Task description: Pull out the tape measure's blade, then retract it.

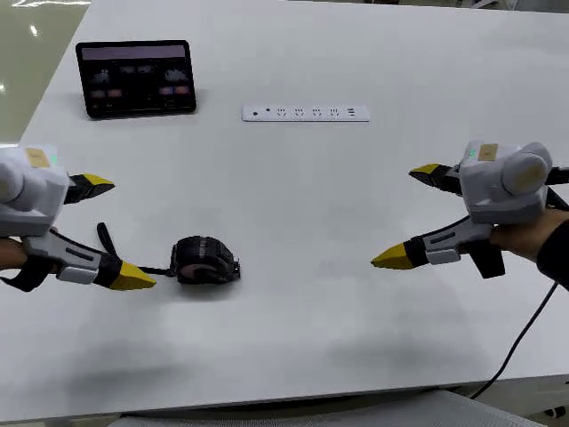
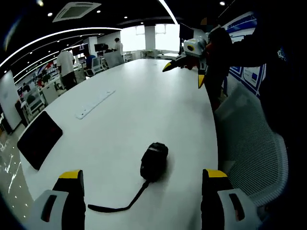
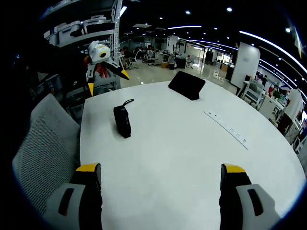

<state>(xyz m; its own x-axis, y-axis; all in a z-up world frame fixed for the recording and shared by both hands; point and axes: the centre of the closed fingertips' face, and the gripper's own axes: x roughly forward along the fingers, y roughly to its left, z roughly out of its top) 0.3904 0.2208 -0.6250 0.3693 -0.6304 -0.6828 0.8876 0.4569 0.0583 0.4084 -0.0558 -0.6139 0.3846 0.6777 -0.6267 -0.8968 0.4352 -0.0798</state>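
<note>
A small black round-cased tape measure [image 1: 206, 261] lies on the white table top [image 1: 311, 196], on the person's left side, with its blade not pulled out. Its thin black wrist strap [image 1: 102, 238] trails from the case toward the left gripper [image 1: 129, 233]. This gripper has yellow-tipped jaws that stand wide apart and hold nothing. Its lower tip is just beside the case, not touching it. In the left gripper view the case sits ahead, between the two jaws. The right gripper [image 1: 394, 216] hovers well apart from the tape measure on the other side of the table, with its jaws also spread and empty.

The step in hand seems to be the first reach. To do it well, I think the left gripper should move forward over the strap and close on the two flat sides of the case, low and square, so that the case cannot turn. The strap should stay out of the jaws. The right gripper then needs to come across and pinch the end hook of the blade. I cannot tell from here on which side of the case the hook sits, so that is worth checking before closing. The pull should go straight along the table.
</note>
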